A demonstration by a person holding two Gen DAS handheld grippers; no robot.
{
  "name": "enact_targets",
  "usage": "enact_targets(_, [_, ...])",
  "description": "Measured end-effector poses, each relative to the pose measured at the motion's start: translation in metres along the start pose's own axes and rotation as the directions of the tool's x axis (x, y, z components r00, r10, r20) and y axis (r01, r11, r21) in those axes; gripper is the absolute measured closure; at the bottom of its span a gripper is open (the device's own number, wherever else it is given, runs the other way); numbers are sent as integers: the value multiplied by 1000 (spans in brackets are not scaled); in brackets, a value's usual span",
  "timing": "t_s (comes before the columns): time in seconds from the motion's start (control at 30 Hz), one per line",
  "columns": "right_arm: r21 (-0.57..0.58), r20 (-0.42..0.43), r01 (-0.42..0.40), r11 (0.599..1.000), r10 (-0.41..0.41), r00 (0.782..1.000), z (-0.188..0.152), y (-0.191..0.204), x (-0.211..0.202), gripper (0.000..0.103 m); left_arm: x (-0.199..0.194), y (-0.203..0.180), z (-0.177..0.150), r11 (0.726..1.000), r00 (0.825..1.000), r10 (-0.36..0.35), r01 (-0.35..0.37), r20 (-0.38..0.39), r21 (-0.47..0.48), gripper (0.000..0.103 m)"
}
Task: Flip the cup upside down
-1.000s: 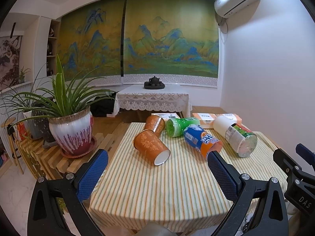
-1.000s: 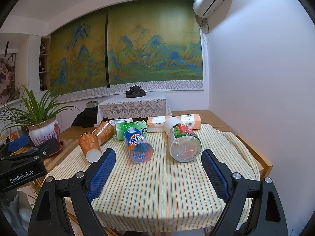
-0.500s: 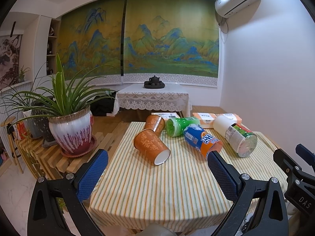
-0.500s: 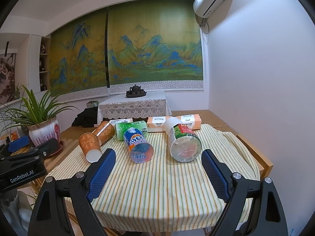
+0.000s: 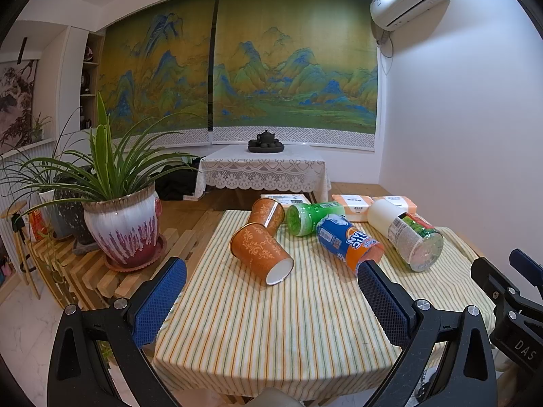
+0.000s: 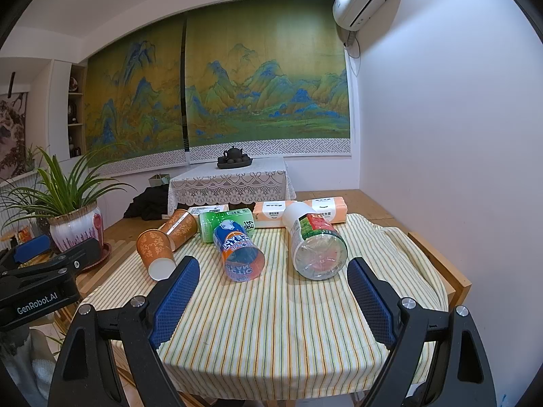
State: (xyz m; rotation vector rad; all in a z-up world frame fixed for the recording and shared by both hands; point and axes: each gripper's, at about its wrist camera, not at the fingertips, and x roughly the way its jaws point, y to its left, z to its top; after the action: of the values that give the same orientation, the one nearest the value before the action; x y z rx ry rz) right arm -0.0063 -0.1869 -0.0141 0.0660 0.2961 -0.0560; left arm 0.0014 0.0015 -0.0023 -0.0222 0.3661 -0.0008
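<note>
Several cups lie on their sides on the striped tablecloth [image 5: 271,332]. An orange patterned paper cup [image 5: 259,254] lies nearest, mouth toward me; it also shows in the right wrist view [image 6: 155,252]. A second orange cup [image 5: 267,212] lies behind it. A green cup [image 5: 310,217], a blue and orange Fanta cup [image 5: 348,242] and a clear cup with a red and green label [image 5: 405,234] lie to the right. My left gripper [image 5: 271,302] is open and empty, short of the cups. My right gripper [image 6: 273,300] is open and empty, near the table's front.
Orange and white packs [image 5: 353,205] lie at the table's back edge. A large potted plant [image 5: 120,227] stands on a wooden rack left of the table. A lace-covered table with a tea set [image 5: 264,142] stands behind. A white wall [image 6: 441,135] runs along the right.
</note>
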Motion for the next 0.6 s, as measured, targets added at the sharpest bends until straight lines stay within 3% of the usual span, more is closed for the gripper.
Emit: enact_targets(0.6, [2, -3, -1, 1000, 1, 1000, 0, 0, 1, 17, 1, 1, 1, 1000, 1000, -3, 3, -8, -1, 1])
